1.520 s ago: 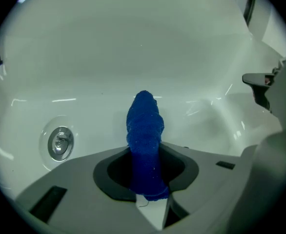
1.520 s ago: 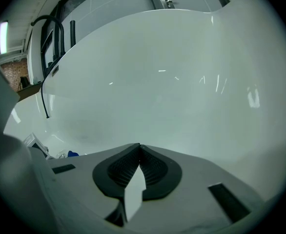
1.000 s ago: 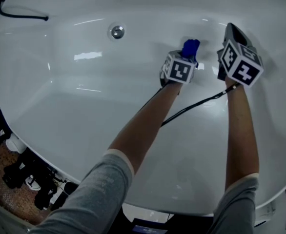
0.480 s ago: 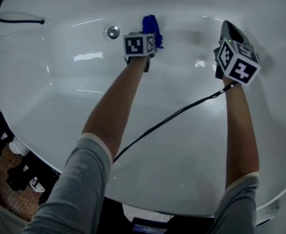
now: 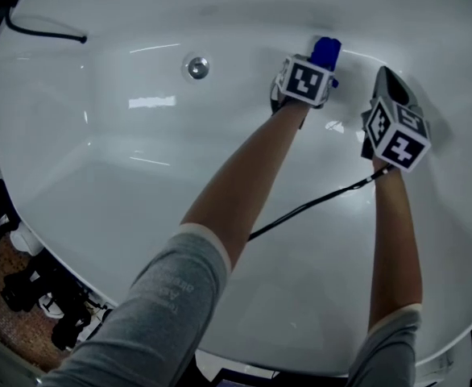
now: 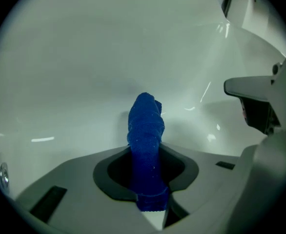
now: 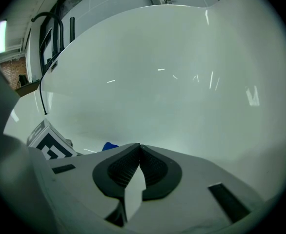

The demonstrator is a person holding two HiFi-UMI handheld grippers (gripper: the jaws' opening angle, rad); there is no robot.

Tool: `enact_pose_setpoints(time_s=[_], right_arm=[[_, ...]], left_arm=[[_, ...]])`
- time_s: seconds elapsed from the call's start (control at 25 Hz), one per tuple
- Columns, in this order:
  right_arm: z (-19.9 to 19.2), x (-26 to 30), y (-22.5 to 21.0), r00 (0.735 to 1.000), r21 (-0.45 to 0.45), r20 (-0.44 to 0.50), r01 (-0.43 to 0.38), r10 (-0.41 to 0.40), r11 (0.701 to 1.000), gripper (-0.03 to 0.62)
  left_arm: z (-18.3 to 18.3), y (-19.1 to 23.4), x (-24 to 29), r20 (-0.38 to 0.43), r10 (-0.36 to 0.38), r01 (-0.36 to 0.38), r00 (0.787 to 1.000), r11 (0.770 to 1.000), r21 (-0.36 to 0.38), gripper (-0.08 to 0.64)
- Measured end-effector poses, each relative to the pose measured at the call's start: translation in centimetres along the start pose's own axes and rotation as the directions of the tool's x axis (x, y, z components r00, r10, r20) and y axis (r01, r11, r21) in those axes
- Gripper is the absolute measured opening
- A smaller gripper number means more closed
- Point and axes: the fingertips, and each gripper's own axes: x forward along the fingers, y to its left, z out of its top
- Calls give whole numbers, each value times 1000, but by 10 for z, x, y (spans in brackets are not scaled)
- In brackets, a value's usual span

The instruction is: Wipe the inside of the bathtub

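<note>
A white bathtub [image 5: 99,176] fills the head view, its drain [image 5: 196,67] at the upper middle. My left gripper [image 5: 315,64] is shut on a blue cloth [image 5: 326,52], which presses against the far inner wall right of the drain. In the left gripper view the cloth [image 6: 146,135] stands up between the jaws and touches the wall. My right gripper [image 5: 385,83] hovers just to the right over the tub floor, shut with nothing in it. In the right gripper view its jaws meet at the tips [image 7: 139,147], and the left gripper's marker cube [image 7: 48,143] shows at the lower left.
A black cable [image 5: 316,201] runs from the right gripper across the tub floor. Another dark cable [image 5: 47,31] lies on the rim at the upper left. Dark items [image 5: 26,280] sit on the floor outside the tub at the lower left.
The left gripper with the cloth swept left along the far wall to beside the drain, then back right to its present place. The right gripper barely moved.
</note>
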Motion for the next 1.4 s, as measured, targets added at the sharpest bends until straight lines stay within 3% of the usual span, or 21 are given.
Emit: enact_pose_setpoints(time_s=[0.08, 0.16, 0.28, 0.48, 0.56, 0.64, 0.8, 1.0, 1.2, 1.4], right_arm=[[2, 2, 0, 1000, 1, 0, -1, 1, 1000, 9], [5, 3, 0, 1000, -1, 1, 1, -1, 1000, 9], [7, 3, 3, 1000, -6, 11, -11, 11, 1000, 9], [3, 3, -2, 1000, 0, 9, -11, 11, 1000, 9], [2, 1, -1, 1000, -3, 7, -10, 10, 1000, 9], [4, 1, -1, 1000, -7, 10, -15, 15, 1000, 9], [13, -5, -3, 1000, 5, 9, -1, 1, 1000, 9], [51, -27, 7, 999, -9, 39, -22, 22, 1000, 9], [93, -64, 15, 998, -10, 62, -23, 24, 1000, 9], [144, -100, 32, 995, -9, 93, -29, 30, 1000, 9]], left_arm=[[1, 7, 2, -37, 46, -44, 998, 998, 55, 120], [8, 27, -2, -7, 94, -93, 996, 993, 65, 120], [19, 73, -15, 46, 187, -188, 981, 982, 4, 120], [19, 92, -20, 55, 214, -211, 975, 976, -49, 118], [30, 91, -21, 133, 204, -191, 970, 976, -108, 118], [46, 88, -24, 180, 183, -162, 966, 979, -123, 117], [59, 80, -36, 182, 174, -156, 968, 982, -111, 117], [96, 75, -74, 247, 208, -194, 946, 978, -81, 117], [124, 42, -116, 233, 148, -136, 961, 988, -69, 117], [168, 31, -170, 257, 138, -131, 957, 990, -44, 117]])
